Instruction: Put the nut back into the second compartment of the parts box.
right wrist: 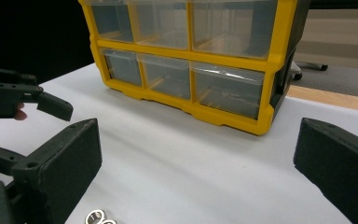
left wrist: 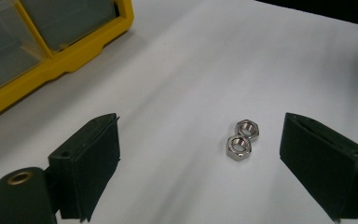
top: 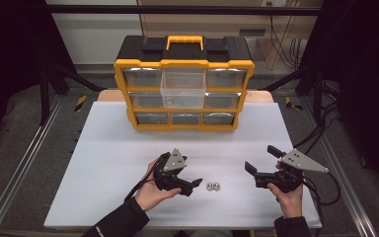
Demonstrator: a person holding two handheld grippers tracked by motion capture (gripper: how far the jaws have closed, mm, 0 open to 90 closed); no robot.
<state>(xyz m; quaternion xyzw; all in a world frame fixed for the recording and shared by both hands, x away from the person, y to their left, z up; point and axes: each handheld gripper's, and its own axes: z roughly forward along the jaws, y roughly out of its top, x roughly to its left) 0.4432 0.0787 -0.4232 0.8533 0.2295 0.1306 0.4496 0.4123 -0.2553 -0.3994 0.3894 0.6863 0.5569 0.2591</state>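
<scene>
Two small steel hex nuts [top: 212, 186] lie touching each other on the white tabletop [top: 108, 148] near its front edge. My left gripper [top: 192, 186] is just left of them, open and empty. In the left gripper view the nuts [left wrist: 242, 140] sit ahead between the spread jaws of that gripper [left wrist: 203, 140], nearer the right jaw. My right gripper [top: 263, 159] is held to the right of the nuts, open and empty, pointing left and toward the back. In the right gripper view its jaws [right wrist: 200, 149] stand wide apart, with the nuts [right wrist: 100, 218] at the bottom edge.
A yellow and black drawer organizer [top: 183, 89] with clear drawers stands at the back middle of the table. Its top middle drawer [top: 183, 88] is pulled out. The right gripper view shows the organizer [right wrist: 191, 60] ahead and the left gripper [right wrist: 51, 106] at the left.
</scene>
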